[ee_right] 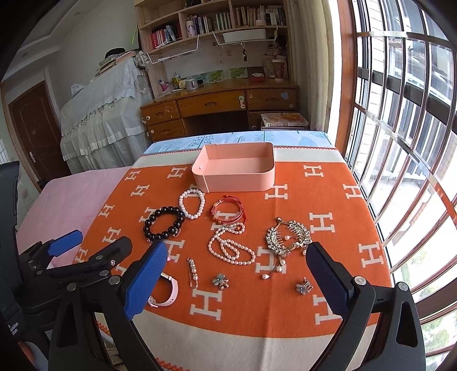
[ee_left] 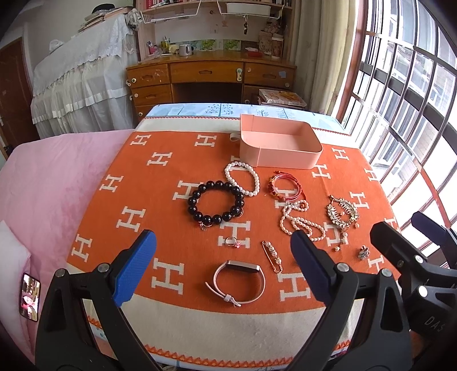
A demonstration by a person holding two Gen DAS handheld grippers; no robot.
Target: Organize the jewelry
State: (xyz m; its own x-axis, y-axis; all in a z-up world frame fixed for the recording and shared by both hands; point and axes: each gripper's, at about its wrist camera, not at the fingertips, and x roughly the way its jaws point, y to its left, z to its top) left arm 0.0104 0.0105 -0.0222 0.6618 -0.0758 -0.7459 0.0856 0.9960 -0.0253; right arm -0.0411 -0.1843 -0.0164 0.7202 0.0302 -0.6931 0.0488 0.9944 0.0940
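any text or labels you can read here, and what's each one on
"H", repeated in white all over the orange blanket.
"DAS", white letters on the black body of the right gripper, cut off at the frame edge in the left wrist view.
White print on the left gripper body in the right wrist view: too blurred to read.
Book spines on the shelf: too small to read.
Pink box: no text visible.
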